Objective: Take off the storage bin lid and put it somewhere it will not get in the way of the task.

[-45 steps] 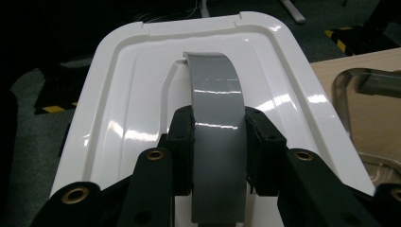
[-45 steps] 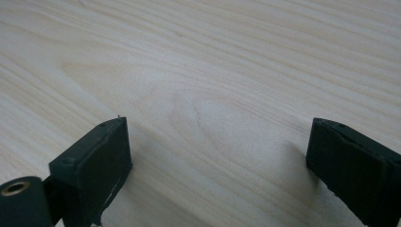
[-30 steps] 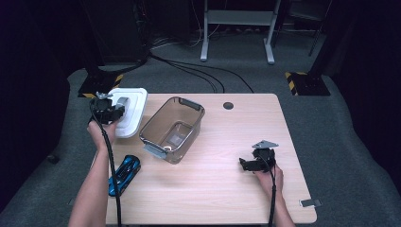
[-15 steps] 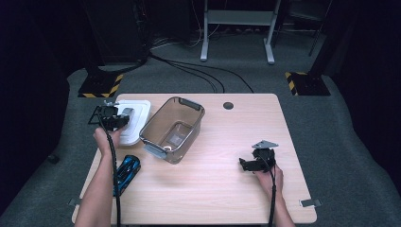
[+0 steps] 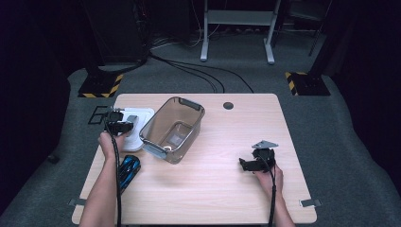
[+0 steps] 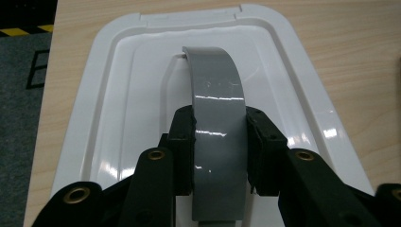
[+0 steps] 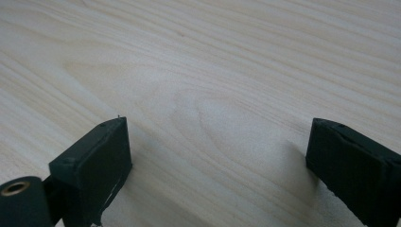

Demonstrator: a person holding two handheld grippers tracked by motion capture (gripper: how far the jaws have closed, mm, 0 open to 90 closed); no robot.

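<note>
A white box lid [image 5: 143,115] lies at the table's left, beside a clear plastic bin [image 5: 154,142] with grey handles. My left gripper [image 5: 124,124] is shut on the lid's arched grey handle [image 6: 213,85]. In the left gripper view the pads of my left gripper [image 6: 220,142] press the strap from both sides, above the lid's white surface [image 6: 142,71]. My right gripper [image 5: 243,164] rests low on the table at the right and points left. Its jaws stand open over bare wood [image 7: 213,56], with nothing between them at the right gripper [image 7: 217,156].
A blue and black tool [image 5: 127,171] lies near the front left, next to the person's left forearm. The bin holds a small pale item on its floor. A round cable hole [image 5: 228,105] sits near the table's far edge. Dark floor with cables surrounds the table.
My left gripper has come down and toward the person with the white lid held by its handle. The right gripper has stayed where it was.
</note>
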